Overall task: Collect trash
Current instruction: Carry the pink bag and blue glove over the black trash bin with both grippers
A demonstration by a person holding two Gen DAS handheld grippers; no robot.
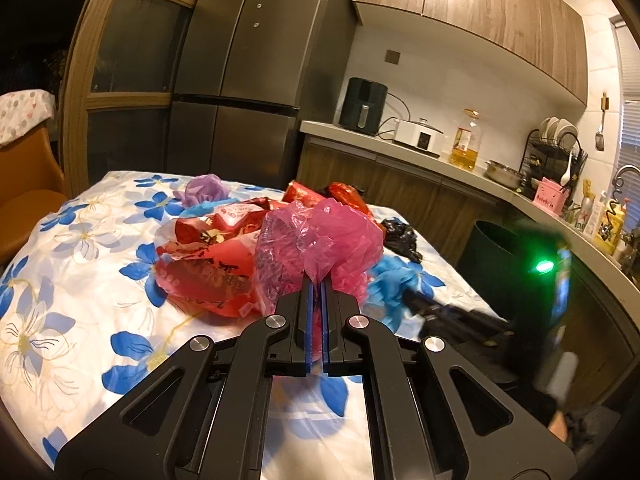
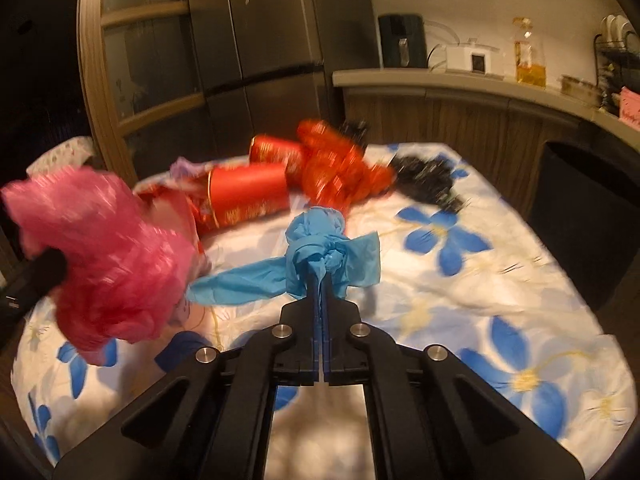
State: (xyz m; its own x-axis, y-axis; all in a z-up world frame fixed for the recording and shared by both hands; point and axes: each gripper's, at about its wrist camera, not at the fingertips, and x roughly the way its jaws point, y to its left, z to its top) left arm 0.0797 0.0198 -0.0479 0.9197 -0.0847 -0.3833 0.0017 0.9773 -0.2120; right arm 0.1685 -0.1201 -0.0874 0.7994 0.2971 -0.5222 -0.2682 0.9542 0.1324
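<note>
Pink bag (image 1: pixel 316 240), blue bag (image 2: pixel 320 248) (knotted), seemingly blue-flowered white cloth (image 2: pixel 460 280).

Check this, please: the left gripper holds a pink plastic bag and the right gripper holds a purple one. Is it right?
Not quite. The right gripper holds a blue bag, as the right wrist view shows. The left gripper does hold the pink plastic bag.

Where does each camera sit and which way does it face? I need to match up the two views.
Left wrist: on the left tongs, facing along them over the floral table to the kitchen counter; they pinch a pink bag.
Right wrist: on the right tongs, same heading; they pinch a blue glove.
Shared: pink bag, glove, red trash, fridge; each shows the other tongs.
</note>
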